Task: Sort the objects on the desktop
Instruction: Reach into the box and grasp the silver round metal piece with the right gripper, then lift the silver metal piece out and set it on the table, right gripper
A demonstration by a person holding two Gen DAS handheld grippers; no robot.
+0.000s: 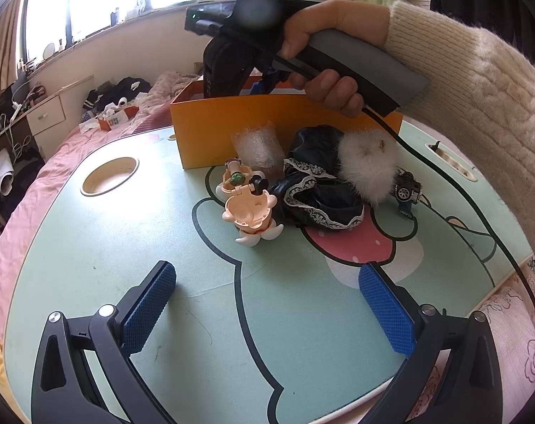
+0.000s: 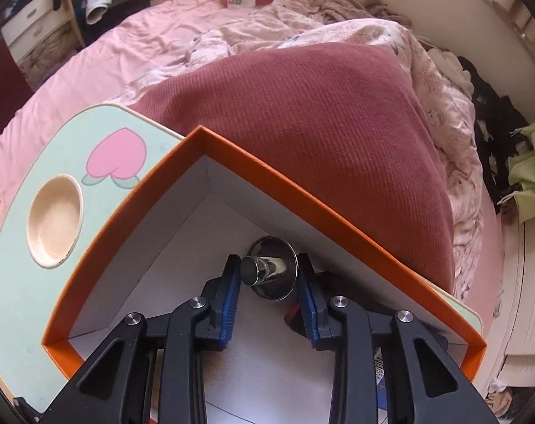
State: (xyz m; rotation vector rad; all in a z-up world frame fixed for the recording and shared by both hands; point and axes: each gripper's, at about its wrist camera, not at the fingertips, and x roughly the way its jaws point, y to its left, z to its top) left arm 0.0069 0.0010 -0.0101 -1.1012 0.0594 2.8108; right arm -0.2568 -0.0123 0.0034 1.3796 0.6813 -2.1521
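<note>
An orange box (image 1: 285, 120) stands at the far side of the mint cartoon table (image 1: 126, 247). In the right wrist view my right gripper (image 2: 268, 272) reaches down inside the box (image 2: 302, 190), its blue pads touching both sides of a shiny chrome metal piece (image 2: 272, 272) near the white back corner. A hand holds that gripper's handle (image 1: 355, 67) over the box. My left gripper (image 1: 267, 270) hovers open above the near table, nothing between its fingers. In front of the box lie a peach toy figure (image 1: 248, 212), a bubble-wrap bundle (image 1: 258, 148), a black lace cloth (image 1: 317, 190), a white fluffy pompom (image 1: 366, 166) and a small toy car (image 1: 407, 189).
The table sits on a pink bed, with a round cup recess (image 1: 110, 175) at its left and a slot (image 1: 451, 162) at its right. A dark red pillow (image 2: 320, 123) lies behind the box. The gripper's black cable (image 1: 479, 212) trails across the table's right side.
</note>
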